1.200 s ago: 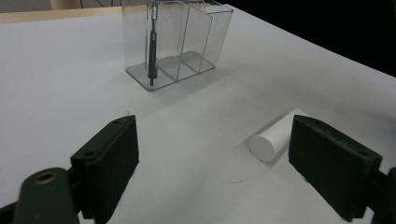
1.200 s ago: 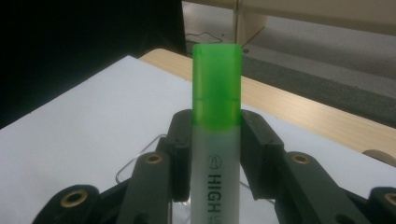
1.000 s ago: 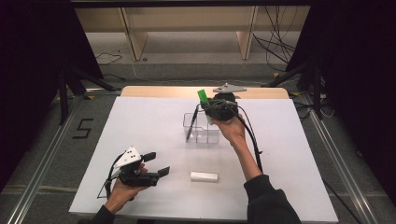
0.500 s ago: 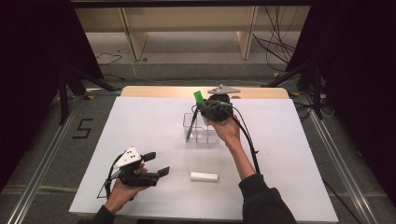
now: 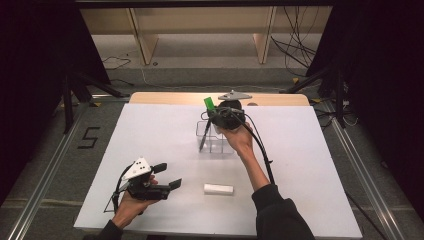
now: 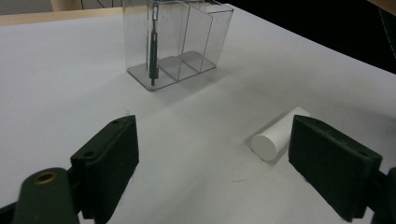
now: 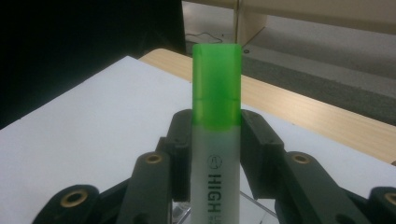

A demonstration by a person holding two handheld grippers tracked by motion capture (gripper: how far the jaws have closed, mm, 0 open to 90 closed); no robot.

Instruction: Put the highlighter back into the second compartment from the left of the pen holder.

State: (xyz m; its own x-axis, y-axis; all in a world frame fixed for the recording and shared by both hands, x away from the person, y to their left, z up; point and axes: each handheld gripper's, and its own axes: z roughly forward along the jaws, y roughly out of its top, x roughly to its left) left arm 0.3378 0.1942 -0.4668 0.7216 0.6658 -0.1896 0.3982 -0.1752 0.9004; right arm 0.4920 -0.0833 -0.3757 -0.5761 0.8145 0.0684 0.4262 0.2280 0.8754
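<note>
Right claw [image 7: 215,140] clamped on highlighter [image 7: 216,154] just below green cap [image 7: 217,86], held cap-up above clear organizer [image 5: 216,140]. Left claw [image 6: 224,163] open, empty, near white cylinder [image 6: 275,137]. Probably light, rigid, smooth plastic; slip-prone. Grip mid-barrel, flat faces against pads.

Right gripper [image 7: 215,122] fingers [image 7: 180,133] clamp green-capped highlighter [image 7: 216,116] upright above white table [image 7: 93,112].

Light: overhead, white matte counter [image 5: 150,130] brightly lit | surroundings: dark | shadows: soft | focus: near fingers [image 6: 107,158] blurred
</note>
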